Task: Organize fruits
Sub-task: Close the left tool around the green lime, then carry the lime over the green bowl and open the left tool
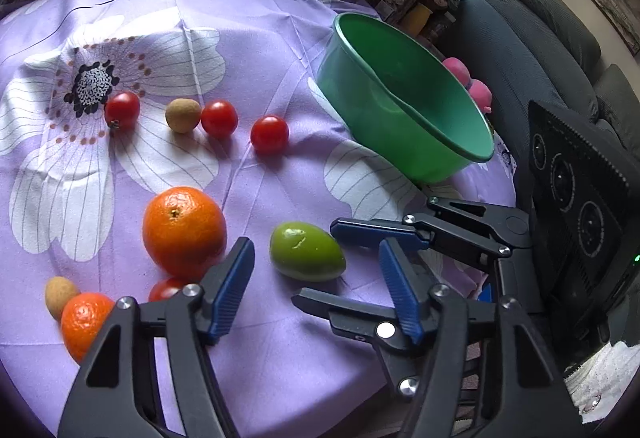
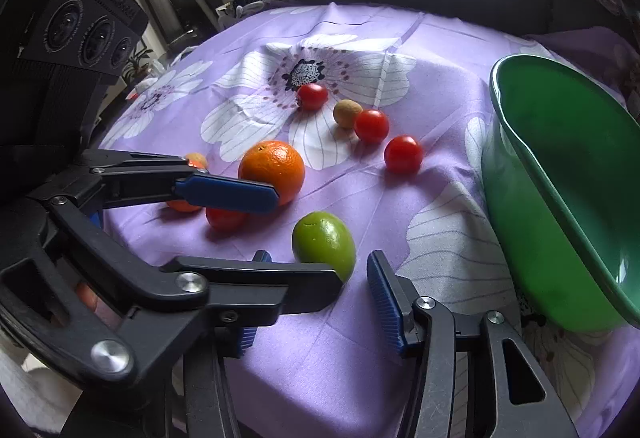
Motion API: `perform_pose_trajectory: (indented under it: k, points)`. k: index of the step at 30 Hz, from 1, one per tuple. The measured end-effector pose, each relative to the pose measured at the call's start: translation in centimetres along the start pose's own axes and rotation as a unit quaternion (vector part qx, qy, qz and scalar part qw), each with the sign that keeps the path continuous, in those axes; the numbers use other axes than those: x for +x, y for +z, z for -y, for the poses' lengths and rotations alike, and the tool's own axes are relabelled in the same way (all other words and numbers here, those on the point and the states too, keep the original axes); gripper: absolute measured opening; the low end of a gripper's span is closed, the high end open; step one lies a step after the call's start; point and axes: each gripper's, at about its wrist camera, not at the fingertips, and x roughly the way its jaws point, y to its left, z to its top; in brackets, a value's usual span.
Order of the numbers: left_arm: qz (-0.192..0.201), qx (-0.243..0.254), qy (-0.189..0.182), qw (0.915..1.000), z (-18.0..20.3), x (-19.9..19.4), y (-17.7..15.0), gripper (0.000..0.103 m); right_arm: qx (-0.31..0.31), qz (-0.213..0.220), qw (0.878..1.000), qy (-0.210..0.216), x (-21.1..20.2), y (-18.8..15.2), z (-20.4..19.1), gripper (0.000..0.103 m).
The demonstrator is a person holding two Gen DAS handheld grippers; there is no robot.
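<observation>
**Both jaws apart, nothing gripped, over the fruit**

Jaws of the left gripper are seen apart in the left wrist view, with nothing pressed between the pads; the lime lies on the cloth just ahead of the gap. An orange sits beside the left finger. A second orange, a brown fruit and a half-hidden tomato are shown at lower left. Three tomatoes and another brown fruit lie further off. The tilted green bowl is seen empty, with two pink things behind it.

From the right wrist view the right gripper is seen apart too, empty, the lime just ahead of it. The left gripper crosses in front, its lower finger partly hiding the lime and the right gripper's left pad. The pink things are not shown here.
</observation>
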Motion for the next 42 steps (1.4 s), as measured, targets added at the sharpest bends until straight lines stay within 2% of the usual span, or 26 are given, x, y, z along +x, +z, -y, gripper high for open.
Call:
perform_pose_trajectory:
  k: [2, 4, 6, 8, 17, 23, 28, 35, 39, 40, 42]
  points:
    - [-0.004, -0.005, 0.000, 1.0000, -0.3, 0.4, -0.1, 0.059, 0.000, 0.000, 1.000, 0.003, 0.2, 0.0, 0.2, 0.050]
    - [-0.009, -0.010, -0.002, 0.9999, -0.5, 0.7, 0.0, 0.050, 0.000, 0.000, 1.000, 0.007, 0.3, 0.0, 0.3, 0.042]
    - [-0.010, -0.007, 0.004, 0.9999, -0.6, 0.8, 0.1, 0.047, -0.001, -0.004, 1.000, 0.006, 0.6, -0.1, 0.4, 0.036]
    - [-0.010, -0.005, 0.000, 0.9999, -0.7, 0.8, 0.2, 0.043, -0.002, -0.002, 1.000, 0.009, 0.7, -0.1, 0.4, 0.036]
    - [0.019, 0.016, 0.014, 0.9996, 0.7, -0.7, 1.2, 0.041, 0.001, 0.025, 1.000, 0.007, -0.5, 0.3, 0.2, 0.035]
    - [0.058, 0.065, 0.010, 0.9962, 3.8, -2.2, 4.4, 0.041, -0.002, 0.080, 0.997, -0.020, -4.0, 1.8, 0.8, 0.035]
    - [0.081, 0.110, 0.001, 0.9905, 7.0, -1.7, 7.3, 0.041, 0.005, 0.126, 0.990, -0.058, -7.2, 3.0, 2.7, 0.035]
    - [0.055, 0.125, -0.020, 0.9905, 9.1, 2.0, 9.5, 0.041, 0.039, 0.137, 0.986, -0.090, -8.9, 2.7, 6.4, 0.035]
    - [0.041, 0.127, -0.011, 0.9909, 9.8, 3.5, 9.8, 0.039, 0.066, 0.127, 0.985, -0.094, -8.4, 2.0, 8.1, 0.035]
    - [0.041, 0.125, -0.012, 0.9913, 9.8, 3.6, 9.8, 0.043, 0.074, 0.124, 0.985, -0.093, -8.2, 1.8, 8.3, 0.035]
    - [0.039, 0.116, -0.011, 0.9925, 9.6, 3.6, 9.9, 0.067, 0.091, 0.120, 0.984, -0.098, -8.1, 1.7, 8.7, 0.036]
